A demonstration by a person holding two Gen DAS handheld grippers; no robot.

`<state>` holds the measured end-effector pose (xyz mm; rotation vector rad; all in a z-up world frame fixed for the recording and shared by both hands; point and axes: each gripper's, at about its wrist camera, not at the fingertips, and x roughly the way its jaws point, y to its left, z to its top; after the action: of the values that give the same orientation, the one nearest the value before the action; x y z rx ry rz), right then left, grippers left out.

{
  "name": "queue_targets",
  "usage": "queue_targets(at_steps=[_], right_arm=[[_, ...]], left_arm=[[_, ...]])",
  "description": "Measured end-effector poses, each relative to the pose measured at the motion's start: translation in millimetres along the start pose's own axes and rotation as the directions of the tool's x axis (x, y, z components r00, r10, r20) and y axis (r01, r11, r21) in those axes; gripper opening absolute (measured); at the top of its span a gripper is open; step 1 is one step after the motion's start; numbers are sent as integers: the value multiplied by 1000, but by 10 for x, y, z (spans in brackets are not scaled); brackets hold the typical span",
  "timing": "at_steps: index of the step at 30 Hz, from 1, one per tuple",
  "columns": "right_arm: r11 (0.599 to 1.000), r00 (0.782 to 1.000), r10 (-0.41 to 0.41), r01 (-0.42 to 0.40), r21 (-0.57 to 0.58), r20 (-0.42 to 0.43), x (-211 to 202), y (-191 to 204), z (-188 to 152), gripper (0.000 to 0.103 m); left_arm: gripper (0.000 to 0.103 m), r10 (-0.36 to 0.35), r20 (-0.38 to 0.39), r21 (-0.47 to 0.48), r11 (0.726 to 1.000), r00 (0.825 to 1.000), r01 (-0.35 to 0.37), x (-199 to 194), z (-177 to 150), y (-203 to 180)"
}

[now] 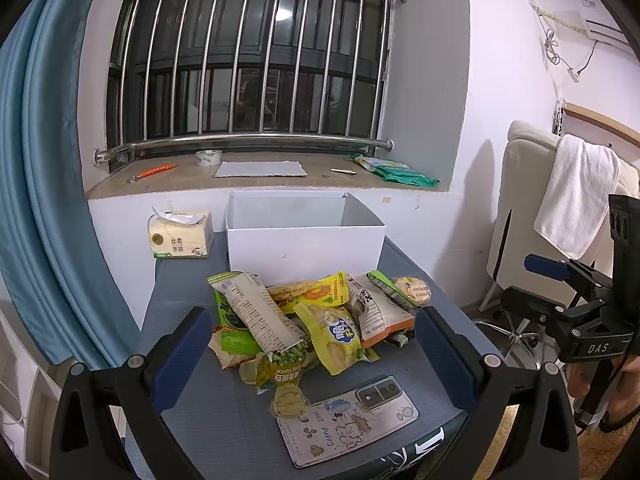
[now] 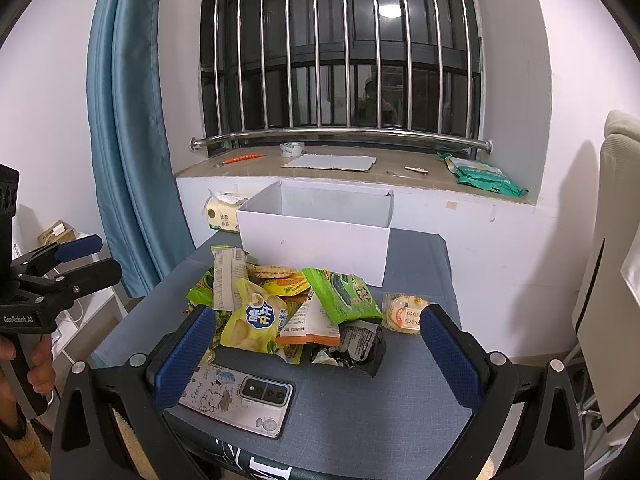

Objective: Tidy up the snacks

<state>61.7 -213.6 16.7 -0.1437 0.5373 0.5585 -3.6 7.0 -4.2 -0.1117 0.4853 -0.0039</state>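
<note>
A pile of snack packets (image 1: 312,316) (image 2: 288,308) lies in the middle of the grey table, with green, yellow and white wrappers overlapping. Behind it stands an open white box (image 1: 304,240) (image 2: 316,236), which looks empty. My left gripper (image 1: 314,354) is open, hovering over the near side of the pile with nothing between its blue pads. My right gripper (image 2: 316,354) is also open, above the near table edge, holding nothing. A round rice cracker packet (image 2: 404,314) lies apart at the pile's right.
A phone (image 1: 348,420) (image 2: 236,398) in a cartoon case lies face down near the front edge. A tissue pack (image 1: 180,236) sits left of the box. The window sill (image 1: 260,184) holds tape, cardboard and a green bag. A towel-draped chair (image 1: 560,208) stands at right.
</note>
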Motion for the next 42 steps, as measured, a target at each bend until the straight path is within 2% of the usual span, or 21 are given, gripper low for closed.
queue_targets(at_steps=[42], right_arm=[[1000,1000,4,-4,1,-25,69,17,-53,103]], left_arm=[[103,7,-7,-2,1000,1000,-7,-14,-34,23]])
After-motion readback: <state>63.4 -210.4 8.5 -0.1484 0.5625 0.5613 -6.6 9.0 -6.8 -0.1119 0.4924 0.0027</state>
